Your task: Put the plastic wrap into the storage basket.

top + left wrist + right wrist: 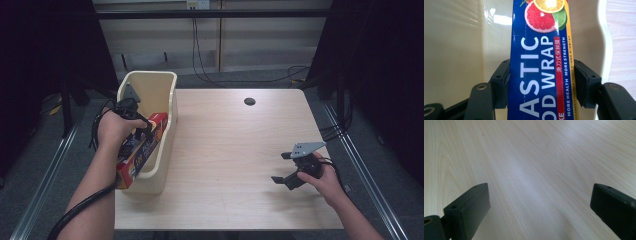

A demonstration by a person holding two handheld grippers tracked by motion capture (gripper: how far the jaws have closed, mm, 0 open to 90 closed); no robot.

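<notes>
Had my left gripper (141, 131) jaws clamped on the plastic wrap box (541, 75), half inside the cream bin (165, 95) at the surface's left. Best bet: lower it flat before releasing. Right gripper (286, 167) jaws sat apart, empty.

The box (541, 62) is deep blue with white lettering, a red strip and citrus slices at the frame's top. The bin (162, 92) is cream. The table (240, 150) is pale woodgrain. Black jaws.
</notes>
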